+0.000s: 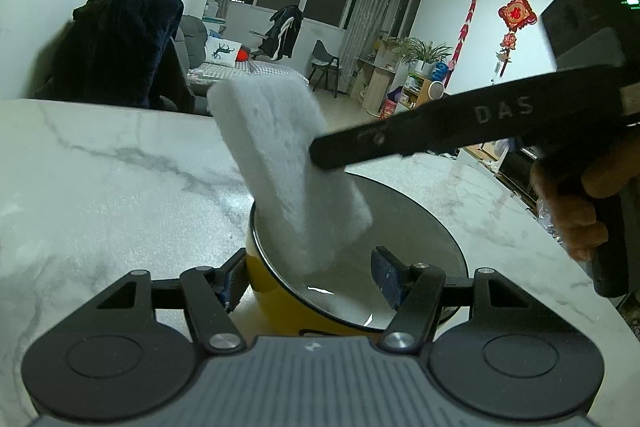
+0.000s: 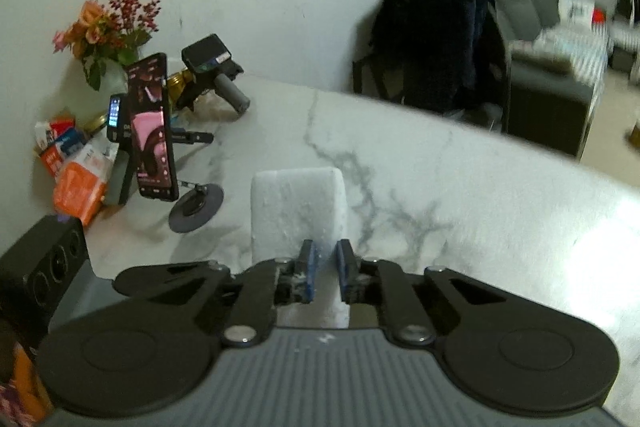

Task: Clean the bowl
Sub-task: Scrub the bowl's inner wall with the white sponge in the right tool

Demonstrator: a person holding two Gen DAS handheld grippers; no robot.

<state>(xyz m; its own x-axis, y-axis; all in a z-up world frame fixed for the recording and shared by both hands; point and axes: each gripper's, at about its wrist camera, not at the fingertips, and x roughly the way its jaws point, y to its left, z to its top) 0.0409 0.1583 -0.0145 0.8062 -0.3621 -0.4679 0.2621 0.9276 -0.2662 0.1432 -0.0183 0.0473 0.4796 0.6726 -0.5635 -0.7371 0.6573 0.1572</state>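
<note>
- Where the left wrist camera looks out, the left gripper (image 1: 312,279) straddles the near rim of the yellow bowl (image 1: 280,311), one blue pad outside, one inside, jaws wide; actual contact unclear.
- Bowl stands on the marble table (image 1: 100,187).
- White sponge (image 1: 288,167) hangs tilted, lower end inside the bowl, pinched by the right gripper (image 1: 320,157).
- Right wrist view: right gripper narrowly closed, clamping the sponge upright; phone on stand (image 2: 154,127) and flowers (image 2: 108,23) far left.

A white marble bench (image 2: 460,179) holds a phone (image 2: 152,127) on a stand, a vase of flowers (image 2: 108,27) by the wall, and orange packets (image 2: 78,187). A dark coat (image 2: 436,31) hangs on a chair behind the bench. A red knot (image 1: 516,13) hangs on the far wall.
</note>
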